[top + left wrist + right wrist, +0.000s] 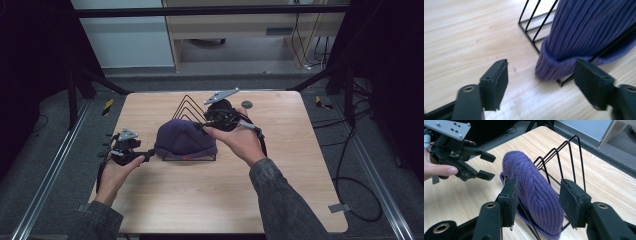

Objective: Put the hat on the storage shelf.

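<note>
The purple beanie sits draped over the black wire rack near the middle of the table, its ribbed cuff sagging to the wood at the rack's near corner; the left gripper stands just beside that cuff with its jaws apart and nothing between them, as the left gripper view shows, the cuff lying ahead of the pads and untouched; the right gripper hangs at the hat's far side, its jaws half open with the knit showing between the pads, and whether they touch the knit I cannot tell, though they do not look clamped. The likeliest trouble is the rack: it is light, and a wire runs across the cuff in the left gripper view, so a pull on the hat could drag or tip the rack with it; a pad could also pinch a wire along with the wool. Knit stretches, so a shallow bite on the cuff may slip off; and with both hands close, the grippers could knock each other over the hat.
</note>
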`<state>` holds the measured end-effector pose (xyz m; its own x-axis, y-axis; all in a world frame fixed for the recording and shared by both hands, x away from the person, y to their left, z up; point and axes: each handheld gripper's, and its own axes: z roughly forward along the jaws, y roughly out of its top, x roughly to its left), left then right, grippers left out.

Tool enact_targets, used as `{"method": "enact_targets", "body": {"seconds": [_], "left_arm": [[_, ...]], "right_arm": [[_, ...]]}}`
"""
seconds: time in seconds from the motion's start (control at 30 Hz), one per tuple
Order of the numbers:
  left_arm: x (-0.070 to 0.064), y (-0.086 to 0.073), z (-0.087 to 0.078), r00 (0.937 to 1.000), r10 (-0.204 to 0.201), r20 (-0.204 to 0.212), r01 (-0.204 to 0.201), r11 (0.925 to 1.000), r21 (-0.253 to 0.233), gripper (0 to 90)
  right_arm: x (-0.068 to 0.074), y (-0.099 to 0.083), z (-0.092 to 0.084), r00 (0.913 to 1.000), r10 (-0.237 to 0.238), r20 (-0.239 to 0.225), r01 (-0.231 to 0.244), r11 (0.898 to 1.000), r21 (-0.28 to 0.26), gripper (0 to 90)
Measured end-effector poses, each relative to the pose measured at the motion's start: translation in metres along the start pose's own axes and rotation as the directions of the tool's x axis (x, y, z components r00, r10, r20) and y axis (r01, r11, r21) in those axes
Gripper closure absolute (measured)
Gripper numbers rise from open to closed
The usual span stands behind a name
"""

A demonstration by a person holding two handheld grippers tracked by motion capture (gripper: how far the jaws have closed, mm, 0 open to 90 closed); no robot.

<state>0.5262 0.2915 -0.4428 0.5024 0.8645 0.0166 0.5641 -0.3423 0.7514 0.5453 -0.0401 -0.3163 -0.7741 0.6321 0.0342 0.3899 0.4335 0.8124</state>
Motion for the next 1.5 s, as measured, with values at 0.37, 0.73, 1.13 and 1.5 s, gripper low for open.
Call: {"method": "enact_targets", "body": {"seconds": [0.37, 0.73, 1.13, 1.5], "left_arm": [[0.016, -0.03, 0.001, 0.9958, 0.022, -0.089, -0.011, 0.9927, 0.121, 9.8], [0.024, -0.038, 0.015, 0.9969, -0.021, -0.076, 0.033, 0.9855, 0.167, 5.2], [0.022, -0.044, 0.025, 0.9983, -0.007, -0.059, 0.021, 0.9727, 0.231, 3.3], [0.021, -0.048, 0.026, 0.9984, -0.031, -0.047, 0.04, 0.9765, 0.212, 0.0]], "right_arm": [[0.003, -0.003, -0.016, 0.9999, 0.004, 0.014, -0.004, 1.0, 0.002, 39.4], [-0.005, -0.011, -0.033, 0.9957, 0.033, 0.087, -0.03, 0.999, -0.028, 21.5], [-0.026, -0.063, -0.068, 0.9843, 0.086, 0.154, -0.079, 0.996, -0.051, 9.3], [-0.047, -0.138, -0.093, 0.973, 0.155, 0.171, -0.151, 0.988, -0.037, 13.3]]}}
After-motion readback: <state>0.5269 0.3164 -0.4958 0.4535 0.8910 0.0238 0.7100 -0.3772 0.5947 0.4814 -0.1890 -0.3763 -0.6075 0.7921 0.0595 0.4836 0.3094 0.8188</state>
